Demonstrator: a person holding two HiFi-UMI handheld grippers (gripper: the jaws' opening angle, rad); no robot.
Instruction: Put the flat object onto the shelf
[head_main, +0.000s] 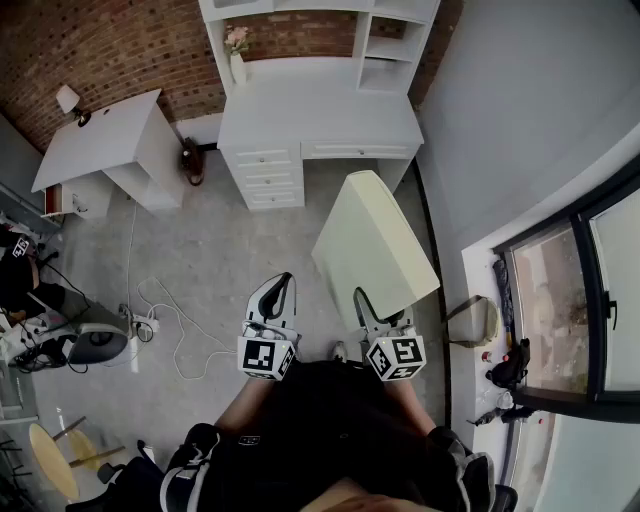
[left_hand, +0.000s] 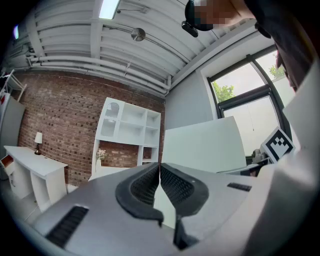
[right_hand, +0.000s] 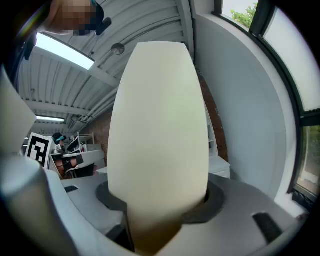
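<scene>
Grey floor (head_main: 200, 250), brick wall (head_main: 100, 50) at back. Right gripper (head_main: 372, 310) clamped on near end of cream flat board (head_main: 372, 245), which sticks out ahead over the floor, well short of the white shelf (head_main: 385, 40). Left gripper (head_main: 283, 282) just beside it, jaws together, nothing btwn them. Shelf sits on white tabletop (head_main: 320, 110) w/ a vase (head_main: 237, 62).

board (head_main: 375, 250) cream, flat, rectangular; clamped at near end, held in air; shelf (head_main: 362, 45) white, open cubbies, well apart, against brick wall
</scene>
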